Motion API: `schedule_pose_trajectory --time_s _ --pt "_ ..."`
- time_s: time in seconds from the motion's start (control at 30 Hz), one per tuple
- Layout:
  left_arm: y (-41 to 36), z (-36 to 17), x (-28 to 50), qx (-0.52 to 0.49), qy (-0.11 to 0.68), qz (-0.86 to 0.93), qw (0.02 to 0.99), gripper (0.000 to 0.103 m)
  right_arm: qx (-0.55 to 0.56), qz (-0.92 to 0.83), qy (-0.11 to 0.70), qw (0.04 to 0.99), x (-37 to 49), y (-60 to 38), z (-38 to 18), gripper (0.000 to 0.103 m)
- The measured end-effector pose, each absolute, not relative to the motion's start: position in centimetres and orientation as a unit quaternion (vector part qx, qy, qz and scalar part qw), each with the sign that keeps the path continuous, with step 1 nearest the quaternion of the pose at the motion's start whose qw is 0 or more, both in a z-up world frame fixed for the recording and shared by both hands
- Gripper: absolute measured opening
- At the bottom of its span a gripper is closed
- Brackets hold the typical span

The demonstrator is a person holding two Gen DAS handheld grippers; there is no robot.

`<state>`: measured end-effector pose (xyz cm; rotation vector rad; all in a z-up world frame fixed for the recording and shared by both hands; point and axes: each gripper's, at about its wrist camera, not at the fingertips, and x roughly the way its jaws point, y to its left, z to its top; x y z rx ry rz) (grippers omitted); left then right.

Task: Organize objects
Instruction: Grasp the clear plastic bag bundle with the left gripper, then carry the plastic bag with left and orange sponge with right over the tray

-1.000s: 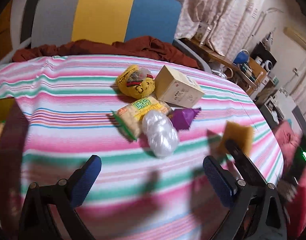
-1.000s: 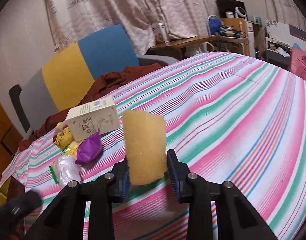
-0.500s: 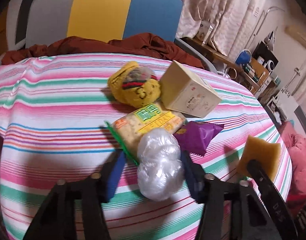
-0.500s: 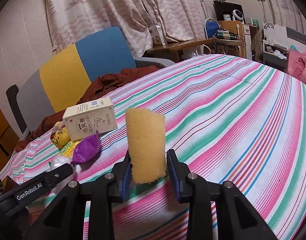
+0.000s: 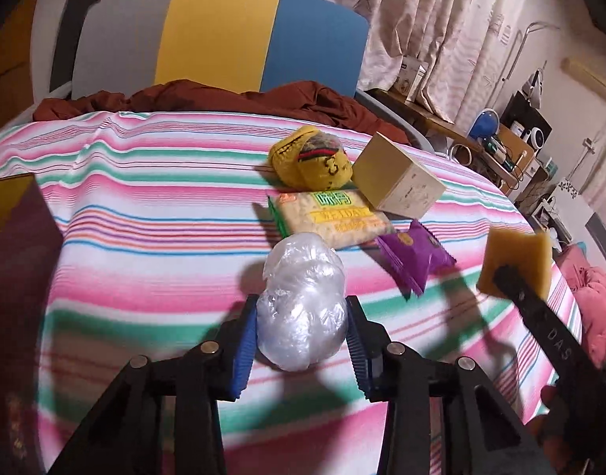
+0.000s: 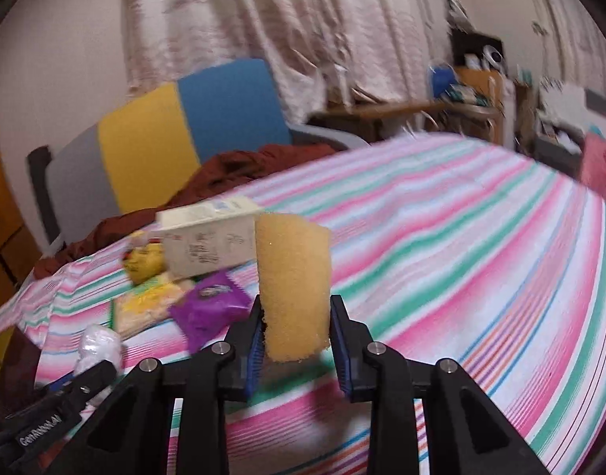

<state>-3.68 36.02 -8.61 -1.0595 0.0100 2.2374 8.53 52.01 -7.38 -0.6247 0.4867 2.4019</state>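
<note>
The left gripper (image 5: 302,332) has just been closing, and its blue fingers (image 5: 245,350) now press on both flanks of the crumpled clear plastic bundle (image 5: 301,308), which sits at the near end of the little heap on the striped table (image 5: 144,237). That bundle looks soft and slippery to me; it may squash and squirt out forward if it is lifted in a hurry, or its far edge may drag the noodle packet (image 5: 328,217) it lies right against. The right gripper (image 6: 295,340) is clenched on the lower part of a yellow sponge (image 6: 293,277), held upright in the air above the cloth; most of the sponge stands free above the fingers, so a quick swing could bend it or work it loose. The two grippers are near each other: from the left wrist the sponge hangs just past the purple sachet (image 5: 416,255), so crossing paths is a real risk. The heap is tight, with the yellow pouch (image 5: 311,162), the cream box (image 5: 398,182), the packet and the sachet touching or nearly so. Open room lies to the left, on bare cloth, though a dark box (image 5: 18,277) stands at that edge; the right side of the table is free, with its edge dropping toward the room's clutter.
</note>
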Motion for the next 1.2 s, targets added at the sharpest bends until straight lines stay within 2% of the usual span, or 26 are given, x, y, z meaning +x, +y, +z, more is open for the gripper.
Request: schedule_pose_trajectory --time_s 0.3,0.67,0.97,1.2 --pt "32.8 -8.7 -2.0 -0.400 -0.010 0.853 0.337 0.040 -0.233 0.928 0.160 0.243 8.5 46.8 -7.2 0.029" --pt "27.9 -6.8 2.0 -0.365 -0.004 0.856 0.366 0.039 -0.252 0.926 0.135 0.247 7.8 45.5 -7.7 0.029" --pt "22.2 -3.7 1.8 -0.346 -0.051 0.865 0.361 0.039 -0.275 0.928 0.081 0.238 6.7 43.7 -7.8 0.029" --pt "16.6 -2.3 -0.1 -0.350 -0.093 0.879 0.311 0.039 -0.282 0.931 0.050 0.226 6.3 42.2 -7.7 0.029"
